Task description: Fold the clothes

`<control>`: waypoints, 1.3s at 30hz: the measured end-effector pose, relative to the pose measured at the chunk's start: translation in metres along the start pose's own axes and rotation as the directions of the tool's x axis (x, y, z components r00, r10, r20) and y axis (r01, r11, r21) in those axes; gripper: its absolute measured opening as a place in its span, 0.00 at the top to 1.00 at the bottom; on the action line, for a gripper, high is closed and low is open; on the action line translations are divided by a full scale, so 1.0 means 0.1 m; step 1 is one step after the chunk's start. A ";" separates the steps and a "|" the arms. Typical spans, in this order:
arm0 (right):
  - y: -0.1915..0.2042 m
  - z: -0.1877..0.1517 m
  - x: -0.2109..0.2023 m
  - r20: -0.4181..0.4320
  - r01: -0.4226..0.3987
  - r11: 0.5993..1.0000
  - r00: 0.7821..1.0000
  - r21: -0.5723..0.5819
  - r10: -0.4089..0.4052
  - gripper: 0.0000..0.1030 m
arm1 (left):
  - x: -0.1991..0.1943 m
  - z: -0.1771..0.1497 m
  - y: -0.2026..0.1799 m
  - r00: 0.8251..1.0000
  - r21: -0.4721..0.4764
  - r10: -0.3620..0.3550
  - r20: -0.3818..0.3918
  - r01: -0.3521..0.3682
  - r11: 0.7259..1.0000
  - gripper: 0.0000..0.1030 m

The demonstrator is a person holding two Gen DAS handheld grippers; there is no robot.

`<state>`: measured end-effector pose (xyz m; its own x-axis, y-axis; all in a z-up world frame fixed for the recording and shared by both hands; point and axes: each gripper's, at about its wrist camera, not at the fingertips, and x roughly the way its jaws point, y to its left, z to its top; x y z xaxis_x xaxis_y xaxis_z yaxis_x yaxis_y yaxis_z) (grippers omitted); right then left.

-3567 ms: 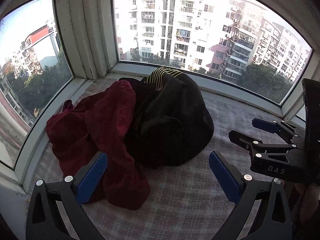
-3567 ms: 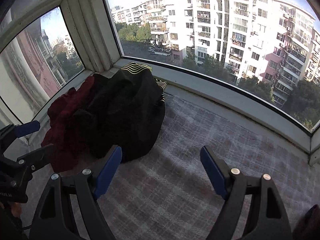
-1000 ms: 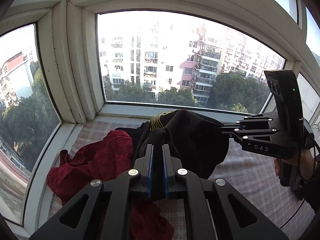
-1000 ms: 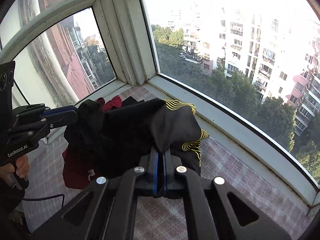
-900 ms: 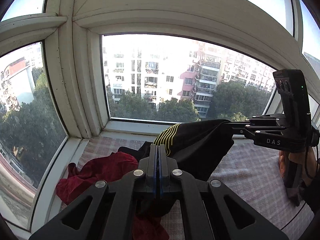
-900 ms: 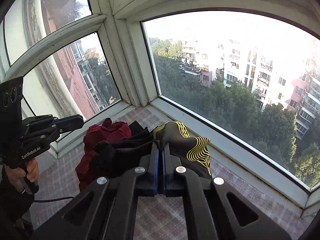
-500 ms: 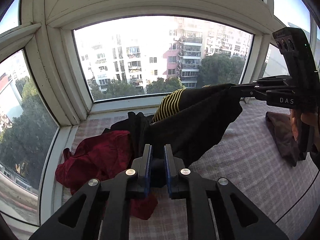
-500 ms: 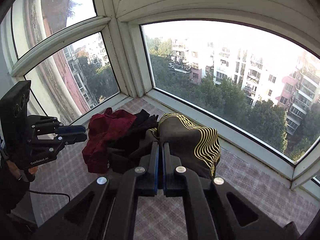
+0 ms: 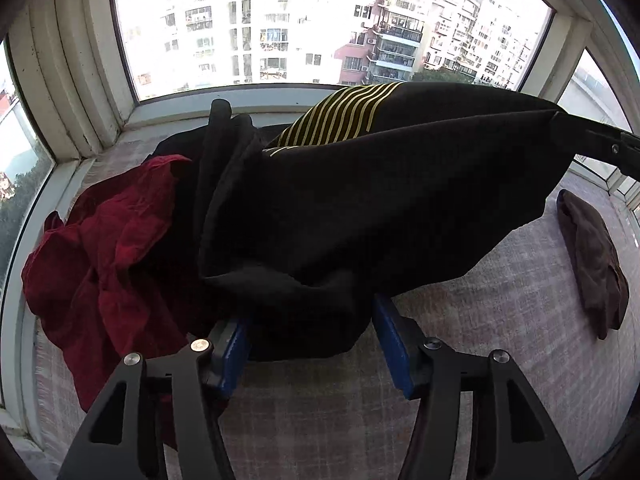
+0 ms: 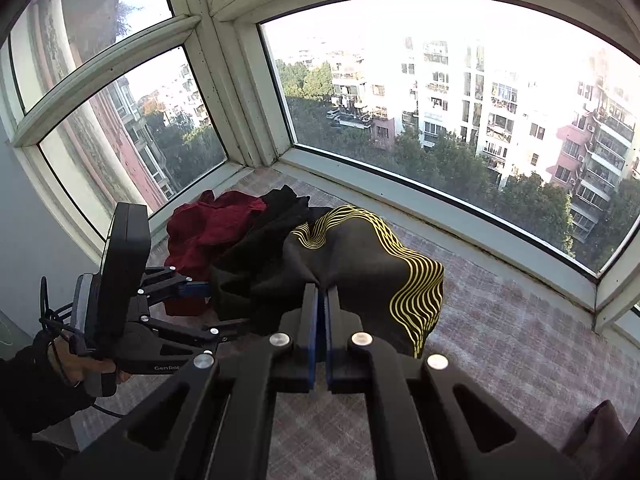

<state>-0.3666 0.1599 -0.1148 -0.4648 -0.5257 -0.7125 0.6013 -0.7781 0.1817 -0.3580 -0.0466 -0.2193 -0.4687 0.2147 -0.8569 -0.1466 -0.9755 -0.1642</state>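
At the far left, a red garment (image 9: 104,248) lies crumpled on the plaid-covered window ledge (image 9: 500,320), beside the corner of the bay window (image 9: 260,20). Just right of it, partly over it, a black shirt (image 9: 380,200) with yellow stripes spans the middle, lifted off the ledge on its right side. The left gripper (image 9: 312,344) has its jaws spread wide, the shirt's lower hem draped across the gap between its blue pads (image 9: 234,350); whether the cloth only rests there cannot be told. The right gripper (image 10: 321,320) has its jaws pressed together on a pinch of the shirt's black fabric, holding that edge up; in the left wrist view it enters from the right edge with the cloth stretched taut to it. Farther right, a dark brown garment (image 9: 592,264) lies on the ledge, apart from the shirt.
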 end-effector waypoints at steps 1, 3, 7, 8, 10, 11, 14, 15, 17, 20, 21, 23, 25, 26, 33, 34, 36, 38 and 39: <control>0.00 0.00 0.01 -0.002 0.005 1.000 1.000 -0.003 -0.005 0.97 | 0.10 0.02 0.06 0.999 -0.037 -0.036 -0.015 0.035 0.999 0.90; -0.01 -0.02 0.02 -0.005 0.014 1.000 1.000 -0.009 -0.014 0.97 | 0.15 0.04 0.14 0.997 -0.078 -0.075 -0.009 0.074 0.994 0.90; -0.07 -0.06 -0.03 0.005 0.027 1.000 1.000 0.007 -0.027 0.97 | -0.22 0.04 0.15 0.993 -0.076 -0.085 0.083 0.091 0.993 0.91; -0.11 -0.05 -0.07 0.013 0.027 0.999 1.000 0.021 -0.027 0.97 | -0.33 0.05 0.14 0.990 -0.073 -0.086 0.108 0.094 0.993 0.91; -0.14 -0.03 -0.18 0.037 0.022 0.999 0.999 0.042 -0.023 0.97 | -0.65 0.06 0.14 0.981 -0.060 -0.092 0.170 0.104 0.993 0.91; -0.13 0.00 -0.27 0.052 0.024 0.999 0.998 0.045 -0.027 0.97 | -0.83 0.07 0.13 0.974 -0.053 -0.096 0.203 0.109 0.993 0.91; -0.10 0.06 -0.55 0.100 0.019 0.998 0.995 0.054 -0.025 0.97 | -1.39 0.09 0.09 0.949 -0.024 -0.115 0.295 0.127 0.992 0.92; -0.07 0.08 -0.68 0.120 0.016 0.998 0.993 0.055 -0.022 0.97 | -1.58 0.09 0.07 0.938 -0.011 -0.123 0.323 0.134 0.991 0.92; 0.01 0.13 -0.97 0.166 0.010 0.998 0.986 0.055 -0.019 0.97 | -2.00 0.06 -0.02 0.914 0.022 -0.137 0.382 0.139 0.990 0.92; 0.22 0.13 -1.46 0.235 0.017 0.999 0.972 0.041 -0.026 0.97 | -2.63 -0.07 -0.17 0.868 0.082 -0.157 0.471 0.134 0.988 0.92; 0.31 0.11 -1.64 0.260 0.020 0.999 0.965 0.036 -0.028 0.97 | -2.80 -0.10 -0.21 0.855 0.095 -0.166 0.492 0.137 0.986 0.92; 0.49 0.02 -2.00 0.293 0.025 0.999 0.956 0.025 -0.031 0.97 | -3.12 -0.24 -0.29 0.832 0.118 -0.194 0.520 0.155 0.981 0.92; 0.67 -0.11 -2.32 0.317 0.030 0.999 0.948 0.022 -0.035 0.97 | -3.34 -0.37 -0.33 0.818 0.132 -0.224 0.530 0.181 0.974 0.92; 0.76 -0.18 -2.48 0.328 0.031 0.999 0.944 0.022 -0.037 0.97 | -3.44 -0.42 -0.35 0.813 0.140 -0.237 0.532 0.192 0.971 0.92; 1.09 -0.56 -2.87 0.286 0.100 0.995 0.952 0.029 -0.105 0.97 | -3.53 -0.50 -0.55 0.857 0.185 -0.242 0.455 0.175 0.967 0.91; 1.04 -0.57 -2.74 0.250 0.132 0.991 0.958 0.037 -0.137 0.97 | -3.37 -0.46 -0.55 0.876 0.177 -0.217 0.431 0.154 0.972 0.86; 0.83 -0.59 -2.32 0.128 0.190 0.981 0.972 0.050 -0.195 0.87 | -2.94 -0.38 -0.54 0.920 0.145 -0.098 0.380 0.045 0.988 0.80; 0.51 -0.70 -1.93 0.025 0.253 0.963 0.966 0.094 -0.256 0.79 | -2.41 -0.32 -0.42 0.962 0.094 -0.008 0.273 -0.018 0.995 0.78; 0.34 -0.77 -1.76 -0.027 0.287 0.950 0.958 0.120 -0.286 0.79 | -2.20 -0.34 -0.36 0.974 0.082 0.011 0.225 -0.031 0.996 0.78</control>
<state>-0.2137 0.2524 -0.0353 -0.5995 -0.2717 -0.7529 0.3599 -0.9317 0.0497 -0.2200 -0.0603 -0.0415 -0.6544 0.2089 -0.7267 -0.2034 -0.9743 -0.0969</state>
